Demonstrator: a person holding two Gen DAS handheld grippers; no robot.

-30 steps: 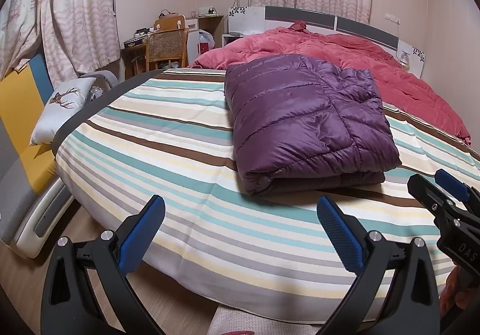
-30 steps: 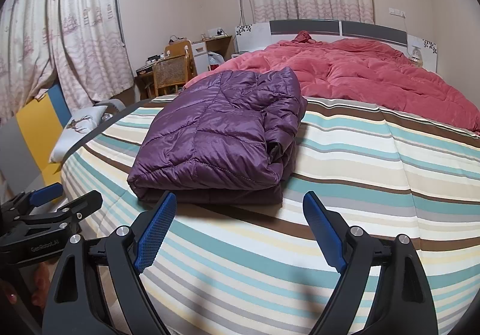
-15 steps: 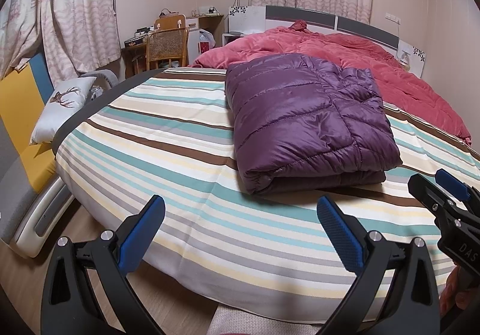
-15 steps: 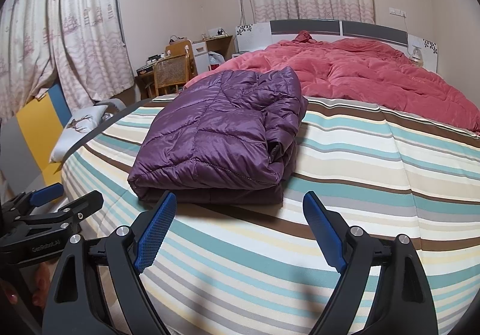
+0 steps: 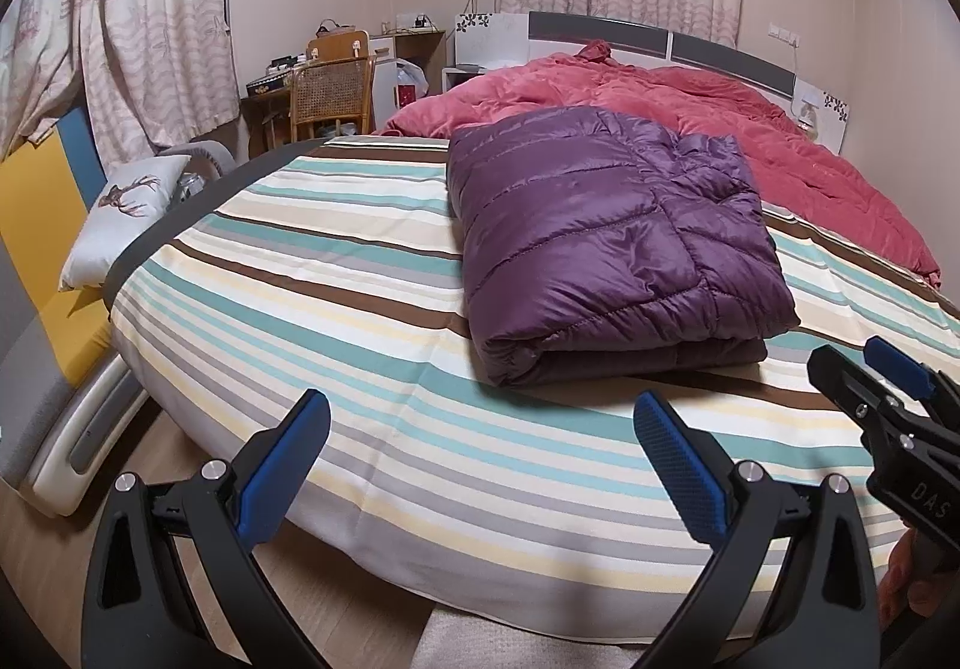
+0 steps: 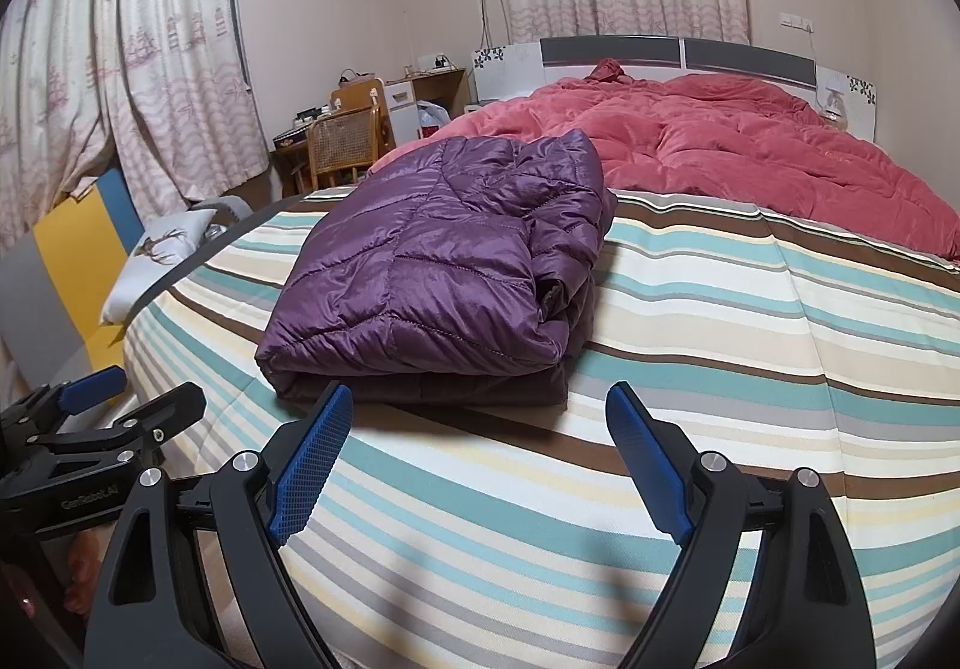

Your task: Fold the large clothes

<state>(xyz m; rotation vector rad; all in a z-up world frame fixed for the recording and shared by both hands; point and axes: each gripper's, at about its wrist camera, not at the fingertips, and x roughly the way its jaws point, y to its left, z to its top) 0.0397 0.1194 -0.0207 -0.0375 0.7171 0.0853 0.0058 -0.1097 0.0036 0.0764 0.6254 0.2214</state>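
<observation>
In the left wrist view, the left gripper (image 5: 480, 441) is at the bottom of the frame with jaws wide apart and nothing between them. The purple jacket (image 5: 612, 243) lies folded on the striped bedsheet (image 5: 336, 309), right of centre — the red quilt (image 5: 780, 129) is behind it.

In the right wrist view, the right gripper (image 6: 474, 447) also stands wide and empty. The jacket (image 6: 444, 261) lies centre-left, just beyond the left blue pad (image 6: 312, 453).

One folded purple jacket (image 5: 612, 243), one red quilt (image 5: 720, 129), one striped bed (image 5: 360, 369), one pillow (image 5: 120, 213), one chair (image 5: 330, 96), two grippers: left gripper (image 5: 480, 447), right gripper (image 6: 480, 447).
</observation>
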